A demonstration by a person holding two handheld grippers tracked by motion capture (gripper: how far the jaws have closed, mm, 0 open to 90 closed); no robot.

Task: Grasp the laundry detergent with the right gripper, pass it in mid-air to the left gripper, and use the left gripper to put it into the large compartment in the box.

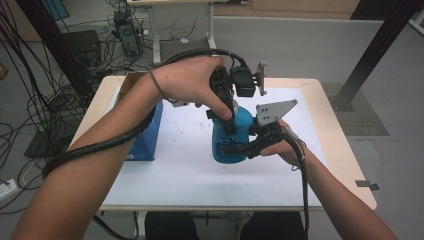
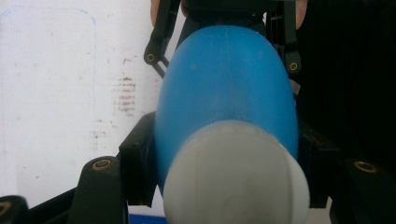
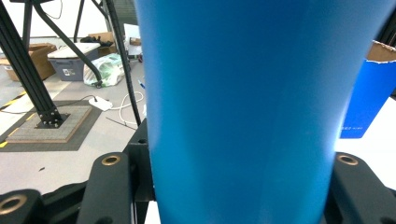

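Observation:
A blue bottle (image 1: 243, 125) with a white cap (image 2: 236, 179) stands upright on the white mat (image 1: 175, 170) at the table's middle. My left gripper (image 1: 227, 119) reaches down from above and is shut on the bottle's top, its jaws pressing both sides just below the cap (image 2: 229, 156). My right gripper (image 1: 240, 148) comes in from the right, level with the table, and is shut on the bottle's lower body. In the right gripper view the blue wall of the bottle (image 3: 243, 107) sits between the two black jaws (image 3: 238, 179).
An open blue cardboard box (image 1: 147, 135) stands on the mat left of the bottle, also in the right gripper view (image 3: 369, 93). The wooden table edge (image 1: 345, 150) borders the mat. Cables, black frame posts (image 1: 380, 45) and boxes lie on the floor around.

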